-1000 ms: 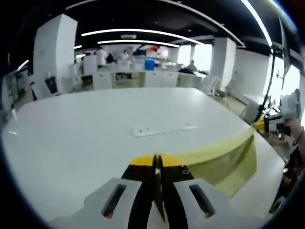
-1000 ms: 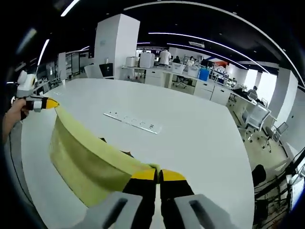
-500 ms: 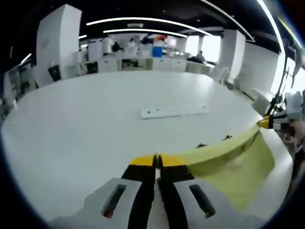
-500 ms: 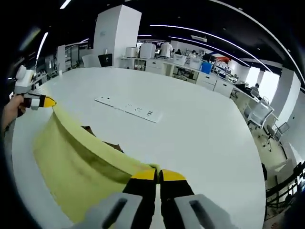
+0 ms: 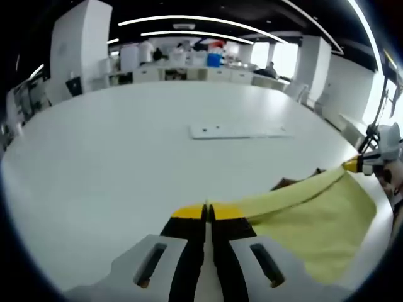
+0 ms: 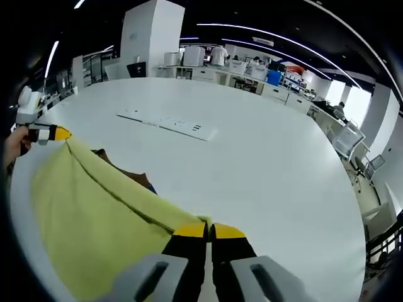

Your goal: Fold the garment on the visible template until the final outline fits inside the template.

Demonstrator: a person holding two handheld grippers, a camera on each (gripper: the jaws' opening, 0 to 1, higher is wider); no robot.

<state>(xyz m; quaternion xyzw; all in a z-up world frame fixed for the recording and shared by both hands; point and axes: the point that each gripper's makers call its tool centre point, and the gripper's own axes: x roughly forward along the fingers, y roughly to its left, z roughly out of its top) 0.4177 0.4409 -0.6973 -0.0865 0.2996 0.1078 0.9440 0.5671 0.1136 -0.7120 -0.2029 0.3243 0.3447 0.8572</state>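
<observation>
A yellow garment hangs stretched between my two grippers over the white table. My left gripper is shut on one corner of its top edge. In the left gripper view the right gripper shows at the right, shut on the other corner. In the right gripper view my right gripper pinches the yellow garment, and the left gripper holds the far corner at the left. A dark brown patch, partly hidden, peeks out on the table behind the cloth's top edge.
A long white panel with sockets lies flat in the table's middle, also as the panel in the right gripper view. Office desks, chairs and people stand beyond the table. A hand holds the left gripper.
Both grippers have moved forward and down over the table, still holding the garment. The cloth now hangs lower and spreads wider, and the dark patch behind it has come into sight.
</observation>
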